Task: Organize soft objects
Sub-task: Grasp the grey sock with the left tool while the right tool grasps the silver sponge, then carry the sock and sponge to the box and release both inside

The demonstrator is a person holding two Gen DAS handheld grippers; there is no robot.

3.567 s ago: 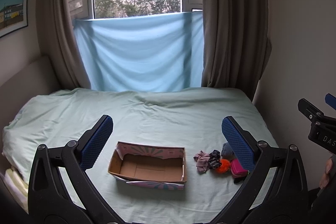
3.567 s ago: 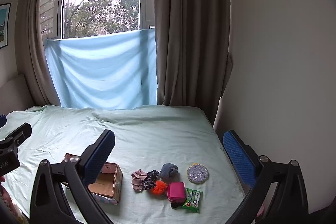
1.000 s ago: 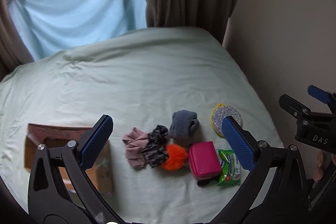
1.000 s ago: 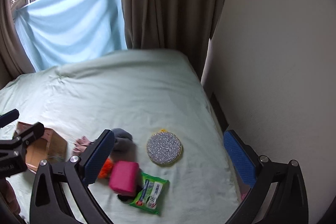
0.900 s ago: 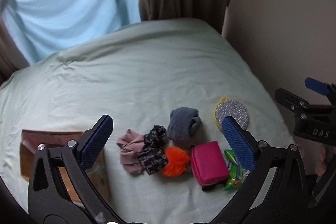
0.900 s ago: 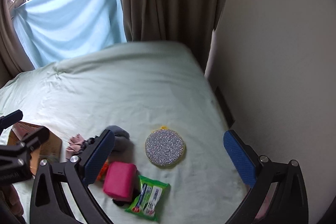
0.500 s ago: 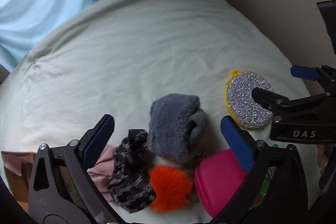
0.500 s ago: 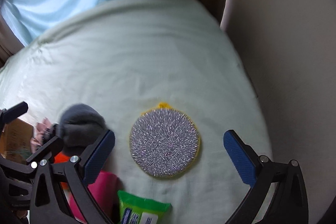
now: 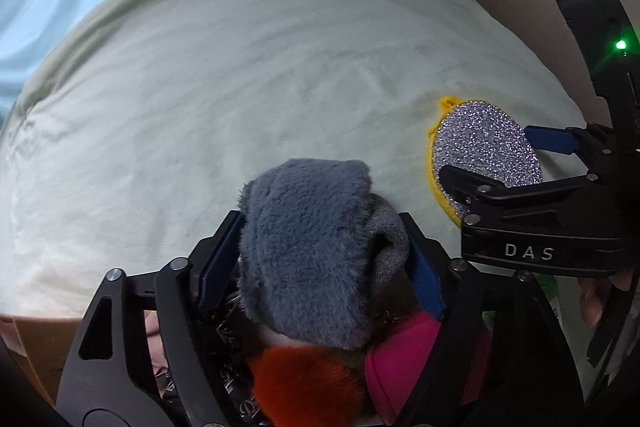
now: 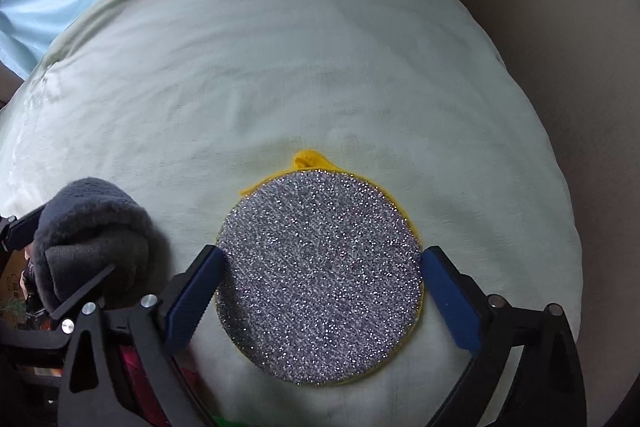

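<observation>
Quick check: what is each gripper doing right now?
Left gripper: closing, pads against the grey sock.
Right gripper: closing around the silver scrubber, not yet gripping.

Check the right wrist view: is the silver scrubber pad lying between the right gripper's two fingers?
Yes: the round silver scrubber pad lies flat on the bed sheet, bracketed by the closing right gripper.

right gripper: jaws closing, set either side of the round silver glitter pad, yellow-edged, laid flat on the pale green bedsheet | blue pads at its rim, contact not discernible | grey fleece bundle seen at left
</observation>
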